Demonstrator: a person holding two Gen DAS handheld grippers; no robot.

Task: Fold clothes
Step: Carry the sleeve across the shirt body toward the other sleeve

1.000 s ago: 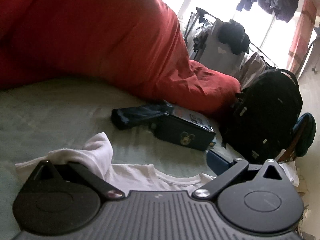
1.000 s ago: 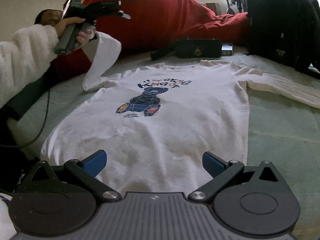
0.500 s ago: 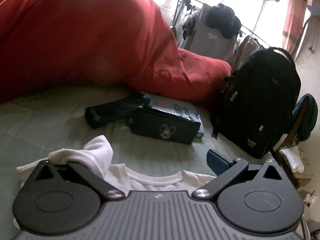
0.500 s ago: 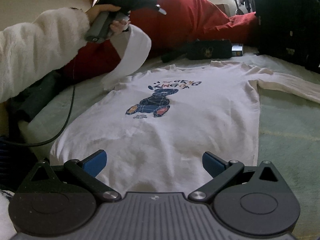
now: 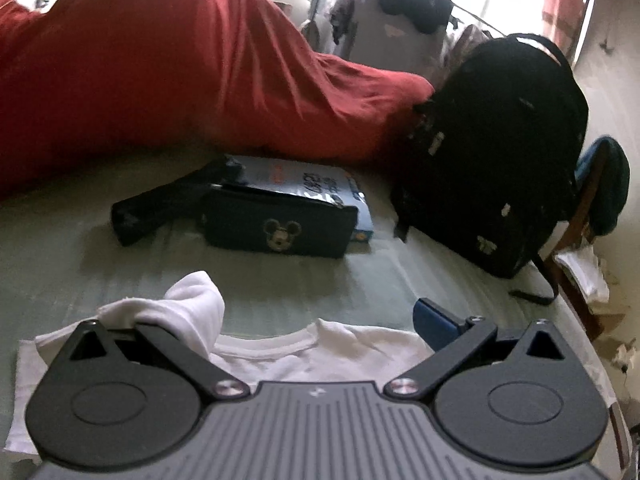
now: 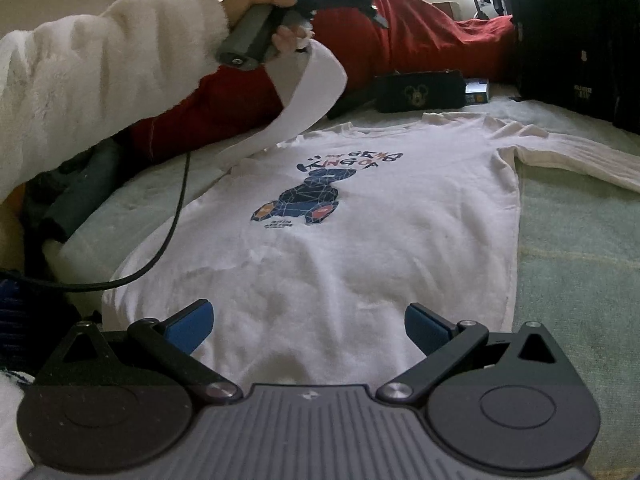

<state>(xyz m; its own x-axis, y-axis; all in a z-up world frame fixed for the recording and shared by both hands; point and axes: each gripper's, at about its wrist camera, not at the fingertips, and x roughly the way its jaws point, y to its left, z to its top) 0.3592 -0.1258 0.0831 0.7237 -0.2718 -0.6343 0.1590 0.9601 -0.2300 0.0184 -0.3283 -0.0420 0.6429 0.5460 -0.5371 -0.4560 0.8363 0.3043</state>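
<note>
A white long-sleeved shirt [image 6: 360, 264] with a blue bear print lies flat, front up, on the green bed cover [image 6: 576, 280]. Its right sleeve [image 6: 576, 158] stretches out sideways. Its left sleeve [image 6: 308, 92] is lifted off the bed and hangs from my left gripper [image 6: 360, 4], held in a hand with a fluffy white sleeve. In the left wrist view my left gripper [image 5: 308, 312] has its jaws wide apart; the cuff [image 5: 188, 304] is draped over the left finger and hides it. My right gripper [image 6: 308, 320] hovers open over the shirt's hem, holding nothing.
A red duvet [image 5: 180, 72] is heaped along the far side of the bed. A dark Mickey Mouse pouch [image 5: 280, 228], a blue box [image 5: 304, 184] and a black backpack [image 5: 500, 148] lie beyond the collar. A black cable [image 6: 168, 232] trails at the left.
My left gripper has carried the left sleeve higher and further right, toward the shirt's body. The right gripper has stayed open over the hem.
</note>
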